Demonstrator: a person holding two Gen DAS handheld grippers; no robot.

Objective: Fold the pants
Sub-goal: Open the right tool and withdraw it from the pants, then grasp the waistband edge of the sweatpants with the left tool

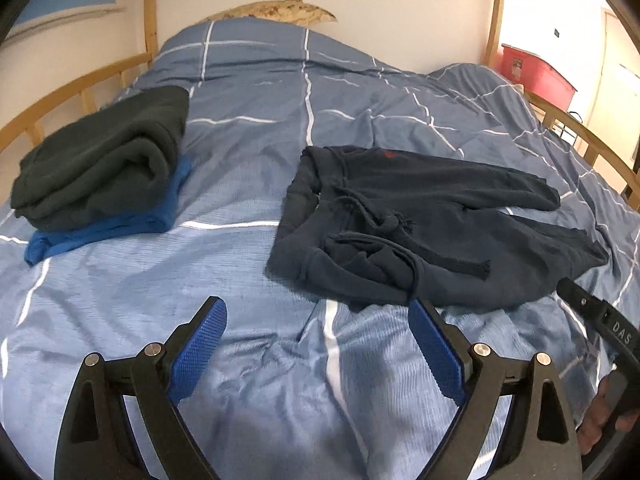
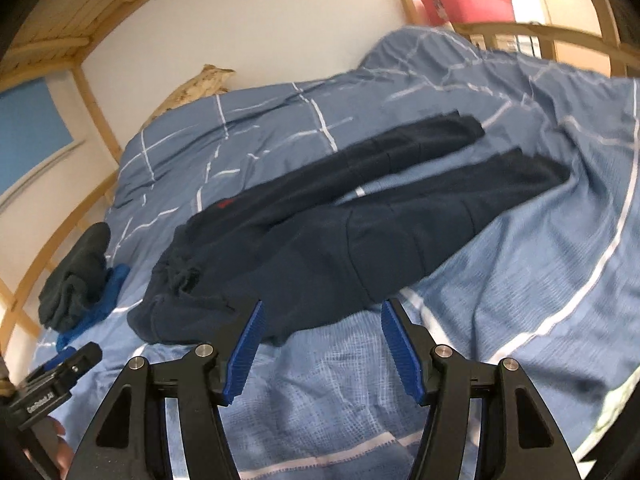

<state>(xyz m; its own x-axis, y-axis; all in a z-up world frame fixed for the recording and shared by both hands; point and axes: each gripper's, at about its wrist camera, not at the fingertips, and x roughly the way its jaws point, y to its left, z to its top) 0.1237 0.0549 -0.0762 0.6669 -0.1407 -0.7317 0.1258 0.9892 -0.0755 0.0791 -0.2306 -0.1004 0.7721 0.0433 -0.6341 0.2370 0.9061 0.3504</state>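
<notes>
Bare duvet (image 1: 240,184) separates pants (image 1: 420,220) from folded clothes (image 1: 104,168); both reachable.

My view: bed (image 1: 248,128) with blue checked duvet, navy pants (image 1: 420,224) spread flat on it, dark folded stack (image 1: 100,164) over blue garment (image 1: 120,228) further left, well apart.

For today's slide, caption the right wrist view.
Open right gripper hovers before unfolded navy sweatpants on a blue checked duvet.
</notes>
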